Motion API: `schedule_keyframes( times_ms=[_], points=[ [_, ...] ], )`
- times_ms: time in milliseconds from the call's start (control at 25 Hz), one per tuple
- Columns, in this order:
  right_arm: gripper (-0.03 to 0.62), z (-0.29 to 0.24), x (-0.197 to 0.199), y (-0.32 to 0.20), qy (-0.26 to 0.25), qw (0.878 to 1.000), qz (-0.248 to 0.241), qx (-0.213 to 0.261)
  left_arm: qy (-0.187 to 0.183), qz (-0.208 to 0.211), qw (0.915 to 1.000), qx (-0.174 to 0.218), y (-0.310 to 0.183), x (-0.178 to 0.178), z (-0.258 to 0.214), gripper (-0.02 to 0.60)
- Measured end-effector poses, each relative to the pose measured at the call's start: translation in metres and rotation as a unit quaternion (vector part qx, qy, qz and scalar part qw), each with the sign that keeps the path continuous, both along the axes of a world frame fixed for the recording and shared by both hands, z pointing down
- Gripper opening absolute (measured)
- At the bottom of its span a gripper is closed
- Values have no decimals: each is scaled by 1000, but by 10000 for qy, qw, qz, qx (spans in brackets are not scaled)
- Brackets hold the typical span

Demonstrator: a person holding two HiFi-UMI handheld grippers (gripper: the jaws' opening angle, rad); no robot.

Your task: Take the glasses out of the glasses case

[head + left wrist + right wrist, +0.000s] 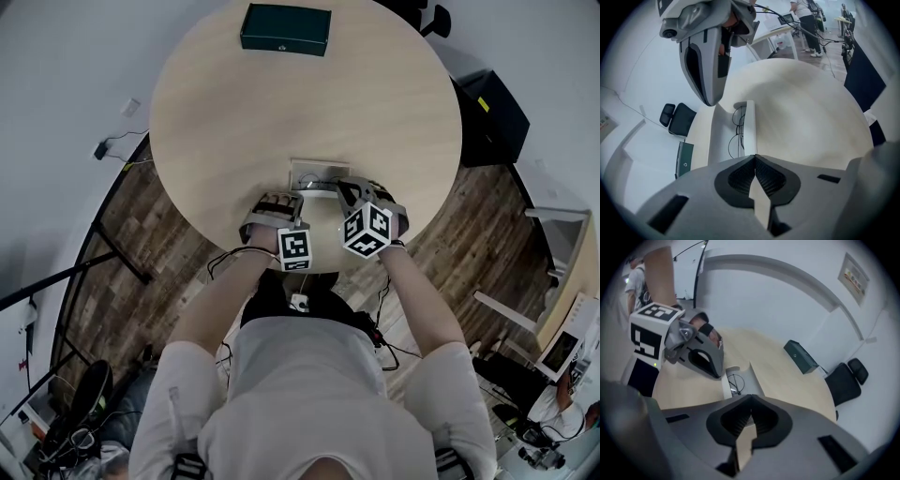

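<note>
- Your left tongs (754,157) are clenched on the thin side wall of the glasses case (314,174).
- Your right tongs (750,398) are clenched tight at the case's near edge. I cannot tell if they pinch it.
- The glasses (734,380) lie inside the open case, on the near side of the round table (281,103).

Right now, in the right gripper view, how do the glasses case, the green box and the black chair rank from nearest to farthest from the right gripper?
1. glasses case: open, directly ahead of the jaws.
2. green box: ahead to the right, by the edge of the table.
3. black chair: far right, beyond the table.
</note>
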State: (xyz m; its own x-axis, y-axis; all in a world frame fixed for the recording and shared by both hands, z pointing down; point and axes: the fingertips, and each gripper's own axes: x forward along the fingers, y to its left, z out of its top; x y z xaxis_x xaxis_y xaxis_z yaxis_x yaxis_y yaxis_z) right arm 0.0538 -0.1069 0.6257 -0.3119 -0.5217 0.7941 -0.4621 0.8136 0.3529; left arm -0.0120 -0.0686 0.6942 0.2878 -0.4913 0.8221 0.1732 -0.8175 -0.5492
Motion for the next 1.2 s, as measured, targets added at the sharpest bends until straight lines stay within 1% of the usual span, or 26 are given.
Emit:
schedule_keyframes(
  times_ms=[80,160,400,560,640,720,800,840,1080,1200],
  points=[
    [12,9,-6,6,368,9986,-384,10,30,-31,10000,-11,2,0,-1,9],
    [14,18,-10,9,608,9964,-590,-40,63,-56,10000,-18,4,0,-1,9],
    [15,30,-17,3,779,9946,-658,-197,191,-129,9997,-23,7,-5,-7,9],
    [18,39,-17,1,912,9927,-712,-345,336,-254,9991,-38,6,-10,-13,9],
    [126,43,-17,2,911,9925,-680,-450,385,-304,9988,-42,7,-13,-14,9],
    [121,46,-18,1,956,9917,-718,-476,394,-326,9987,-39,9,-15,-15,9],
    [92,49,-20,-2,1021,9906,-787,-466,431,-381,9983,-61,9,-15,-16,9],
    [87,50,-21,-3,1034,9902,-807,-478,461,-425,9980,-82,9,-15,-17,9],
    [84,63,-29,-6,1177,9862,-922,-718,574,-555,9967,-152,13,-20,-21,9],
    [72,70,-28,-6,1269,9836,-966,-843,646,-604,9959,-166,15,-21,-24,9]
  ],
)
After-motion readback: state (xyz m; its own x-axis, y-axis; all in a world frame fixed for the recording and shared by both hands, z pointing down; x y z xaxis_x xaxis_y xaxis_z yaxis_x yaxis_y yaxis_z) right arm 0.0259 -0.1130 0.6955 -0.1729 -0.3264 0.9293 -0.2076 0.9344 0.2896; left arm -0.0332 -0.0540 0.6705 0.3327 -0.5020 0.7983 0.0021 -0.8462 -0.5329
